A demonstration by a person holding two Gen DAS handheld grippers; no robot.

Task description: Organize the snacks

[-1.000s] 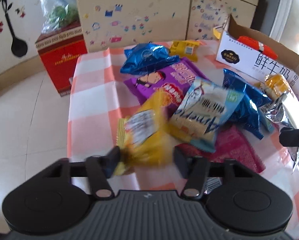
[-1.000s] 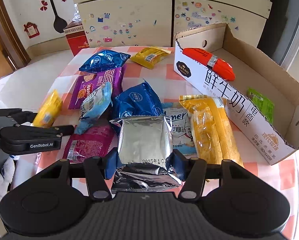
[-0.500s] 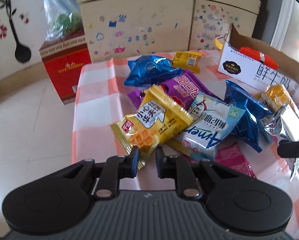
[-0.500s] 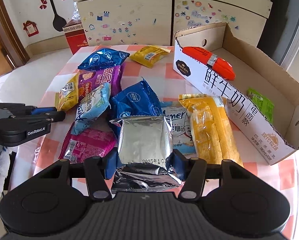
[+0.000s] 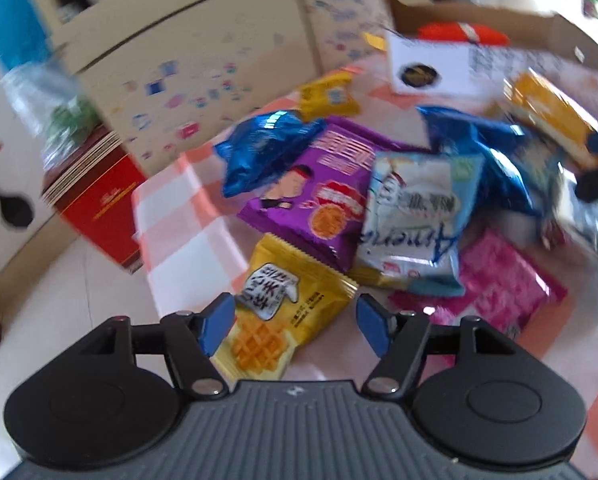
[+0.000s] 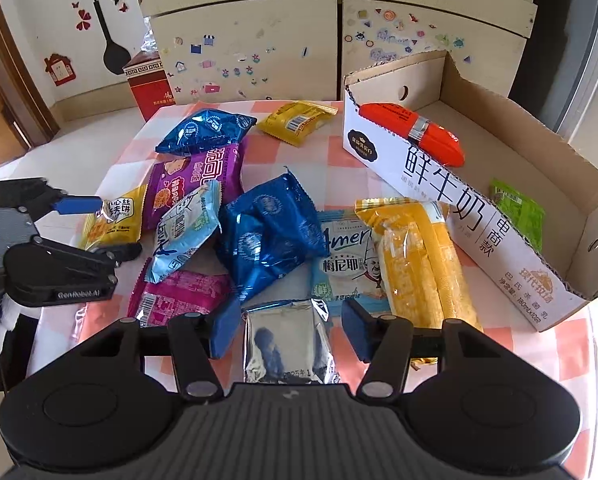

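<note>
Snack packets lie on a pink checked table [image 6: 339,164]. My left gripper [image 5: 293,326] is open; a yellow waffle packet [image 5: 283,316] lies flat between its blue pads, also seen in the right wrist view [image 6: 113,220]. My right gripper [image 6: 287,330] is open around a silver foil packet [image 6: 287,344] lying on the table, not clamped. A cardboard box [image 6: 459,196] at the right holds an orange packet [image 6: 413,130] and a green packet [image 6: 519,210].
Between the grippers lie a purple packet [image 6: 195,180], two blue packets [image 6: 267,232], light blue packets [image 6: 183,236], a pink packet [image 6: 179,296], a long yellow packet [image 6: 419,264] and a small yellow one [image 6: 297,122]. A red box [image 6: 149,88] stands on the floor beyond.
My left gripper opened and let the yellow waffle packet down on the table's left side. My right gripper opened off the silver packet, which now lies flat.
</note>
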